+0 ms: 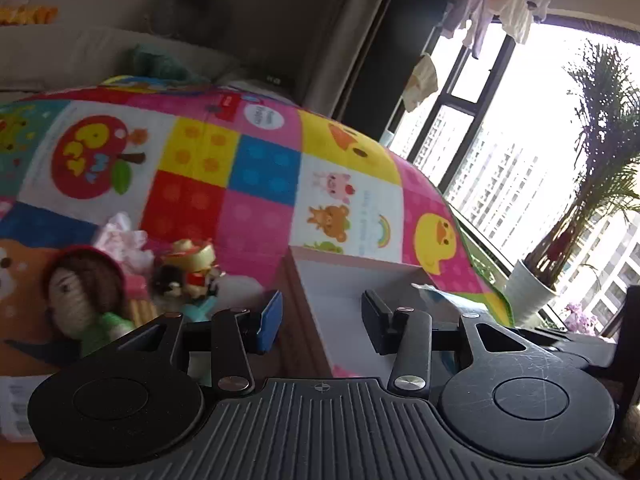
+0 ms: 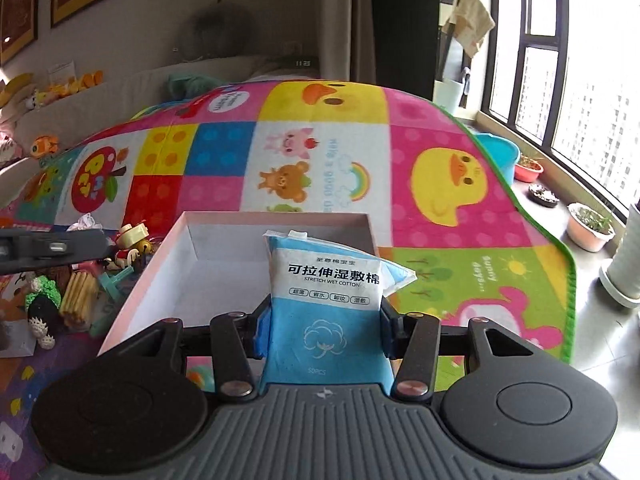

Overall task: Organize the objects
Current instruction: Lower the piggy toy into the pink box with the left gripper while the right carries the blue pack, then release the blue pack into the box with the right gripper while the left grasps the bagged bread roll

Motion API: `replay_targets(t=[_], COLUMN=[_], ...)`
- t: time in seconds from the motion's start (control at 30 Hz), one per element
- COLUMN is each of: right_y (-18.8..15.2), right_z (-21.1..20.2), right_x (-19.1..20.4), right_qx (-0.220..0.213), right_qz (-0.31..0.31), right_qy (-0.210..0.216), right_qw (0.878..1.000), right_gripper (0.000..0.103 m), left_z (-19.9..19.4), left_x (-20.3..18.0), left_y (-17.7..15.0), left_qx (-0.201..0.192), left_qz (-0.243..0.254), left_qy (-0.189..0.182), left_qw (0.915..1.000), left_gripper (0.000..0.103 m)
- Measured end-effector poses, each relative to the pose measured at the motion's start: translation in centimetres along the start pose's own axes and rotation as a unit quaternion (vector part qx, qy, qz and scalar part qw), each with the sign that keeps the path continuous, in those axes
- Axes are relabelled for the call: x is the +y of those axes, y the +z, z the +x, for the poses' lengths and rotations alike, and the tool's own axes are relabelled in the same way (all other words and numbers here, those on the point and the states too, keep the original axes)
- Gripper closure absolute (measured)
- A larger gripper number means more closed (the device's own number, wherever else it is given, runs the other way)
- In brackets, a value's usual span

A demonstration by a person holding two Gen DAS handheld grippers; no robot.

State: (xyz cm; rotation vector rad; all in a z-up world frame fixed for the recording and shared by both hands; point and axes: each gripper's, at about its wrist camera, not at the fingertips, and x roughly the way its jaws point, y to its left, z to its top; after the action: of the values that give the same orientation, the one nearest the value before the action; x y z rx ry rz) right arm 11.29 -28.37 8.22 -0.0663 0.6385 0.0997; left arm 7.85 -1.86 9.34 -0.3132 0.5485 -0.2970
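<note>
Left wrist view: the left gripper [image 1: 320, 322] points slightly down over the near corner of the box [image 1: 344, 292], its jaws partly apart with nothing between them. To its left the toys wait unsorted on the mat [image 1: 264, 168]: a knitted doll [image 1: 86, 292], a small figure [image 1: 192, 270] and a pink bundle [image 1: 120, 240]. Right wrist view: the right gripper [image 2: 322, 326] clamps an upright blue pack [image 2: 326, 300] of wet cotton, pads pressing both its sides, held above the near edge of the box [image 2: 168, 280], angled down toward it. The box floor looks bare, so the sorting seems barely started: this pack is likely first in, and the toy pile [image 2: 80, 288] left of the box remains.
</note>
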Motion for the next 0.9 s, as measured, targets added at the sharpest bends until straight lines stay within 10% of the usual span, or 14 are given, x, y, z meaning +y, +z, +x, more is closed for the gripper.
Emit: replay_targets(t=[0.27, 0.4, 0.63, 0.9], right_y=[-0.3, -0.1, -0.1, -3.1], right_z=[4.8, 3.8, -2.1, 1.8], right_x=[5.4, 5.3, -1.8, -4.7], right_qx=[0.067, 0.065, -0.017, 0.070], right_qz=[0.012, 0.019, 0.050, 0.108], right_qy=[0.082, 0.084, -0.015, -0.017], right_qw=[0.994, 0.994, 0.998, 0.992], right_gripper=[0.053, 0.050, 0.030, 0.046], left_z=[-3.3, -1.3, 2.5, 1.8], left_x=[-1.5, -3.7, -4.6, -3.6], left_y=[-7.4, -9.1, -9.1, -9.6], left_qx=[0.129, 0.143, 0.166, 0.203], left_qz=[0.149, 0.214, 0.203, 0.178], left_qy=[-0.083, -0.056, -0.095, -0.104], left_qw=[0.9768, 0.9647, 0.9603, 0.9572], left_gripper=[0.054, 0.052, 0.045, 0.046])
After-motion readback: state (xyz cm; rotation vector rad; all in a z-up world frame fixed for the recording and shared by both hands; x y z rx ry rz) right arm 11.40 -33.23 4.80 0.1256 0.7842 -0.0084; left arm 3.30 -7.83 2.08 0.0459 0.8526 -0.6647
